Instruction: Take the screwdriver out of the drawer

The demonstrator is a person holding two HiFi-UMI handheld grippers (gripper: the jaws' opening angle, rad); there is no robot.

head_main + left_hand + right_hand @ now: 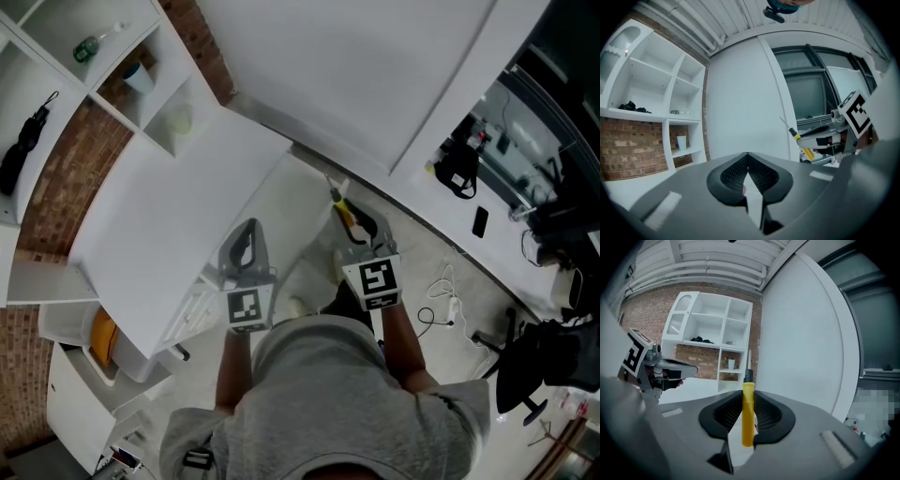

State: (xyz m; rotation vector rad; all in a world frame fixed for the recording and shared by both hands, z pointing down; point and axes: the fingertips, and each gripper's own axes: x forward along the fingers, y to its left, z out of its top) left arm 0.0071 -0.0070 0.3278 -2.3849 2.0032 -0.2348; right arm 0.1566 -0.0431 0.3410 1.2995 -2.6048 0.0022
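My right gripper (748,392) is shut on the yellow handle of a screwdriver (747,414). The screwdriver stands upright between the pads, its black collar and metal shaft pointing up past the jaw tips. From the head view the screwdriver (343,209) sticks out ahead of the right gripper (362,227), above the floor beside the white table (178,216). My left gripper (747,155) is shut with nothing in it. It is level with the right one, at the table's edge (247,228). A white drawer unit (194,309) sits below it.
White wall shelves (112,66) on brick hold a cup (139,77), a bottle (94,44) and a black umbrella (21,145). A white bin with something orange (103,339) stands under the table. Cables (441,300) and a black chair (539,370) are on the floor at right.
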